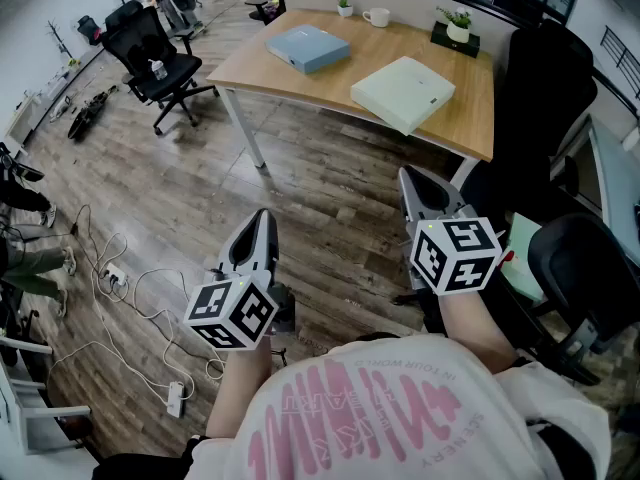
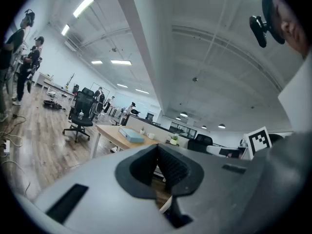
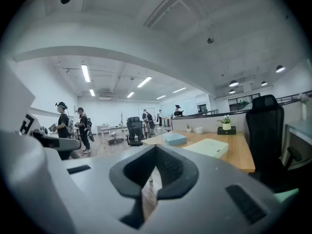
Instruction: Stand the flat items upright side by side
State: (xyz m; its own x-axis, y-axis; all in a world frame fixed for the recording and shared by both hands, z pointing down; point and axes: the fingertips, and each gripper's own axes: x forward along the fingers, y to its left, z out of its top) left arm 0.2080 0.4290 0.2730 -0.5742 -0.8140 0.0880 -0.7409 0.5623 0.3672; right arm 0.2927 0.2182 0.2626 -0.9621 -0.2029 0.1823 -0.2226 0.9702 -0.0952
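Wooden desk at back: white mug, small plant, larger potted plant along far edge. Black office chair left. White cables, power strip on plank floor.

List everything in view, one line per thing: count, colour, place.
table: one, light wood, ahead of the person
blue box: one, lying flat on the table, left part
pale green box: one, lying flat at the table's near edge, apart from the blue box
mug: one, white, far side of the table
potted plants: two, green, far side of the table
office chairs: several, black, left and right of the table
cables: a tangle, white, on the wood floor at left
people: a few, standing far off
left gripper: grey, shut, empty
right gripper: grey, shut, empty
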